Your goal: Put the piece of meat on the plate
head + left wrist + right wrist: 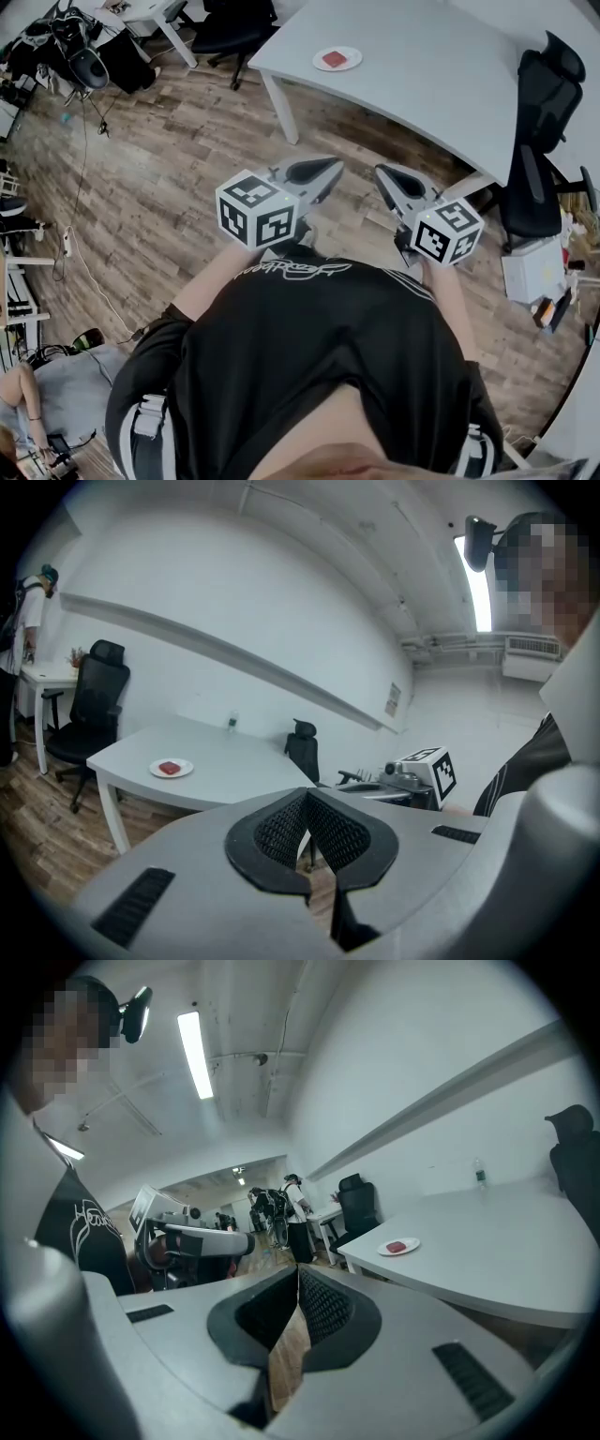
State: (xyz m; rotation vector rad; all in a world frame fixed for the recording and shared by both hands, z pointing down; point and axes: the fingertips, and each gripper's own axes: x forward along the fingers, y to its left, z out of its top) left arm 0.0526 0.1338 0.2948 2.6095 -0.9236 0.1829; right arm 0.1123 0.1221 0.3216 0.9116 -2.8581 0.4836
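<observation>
A red piece of meat [336,58] lies on a small white plate [352,65] near the front corner of the white table [422,75], far ahead of me. The left gripper view shows the meat [170,768] and plate [184,772], and so does the right gripper view, with the meat [397,1246] on the plate [412,1243]. My left gripper [335,165] and right gripper [380,172] are held side by side in front of my chest over the wooden floor, well short of the table. Both the left gripper [307,795] and the right gripper [298,1271] are shut with nothing between the pads.
A black office chair [548,103] stands at the table's right end and another [234,23] behind its left. A white table leg [281,108] faces me. Cables and gear [66,47] lie at the left, and a person [28,621] stands by a far desk.
</observation>
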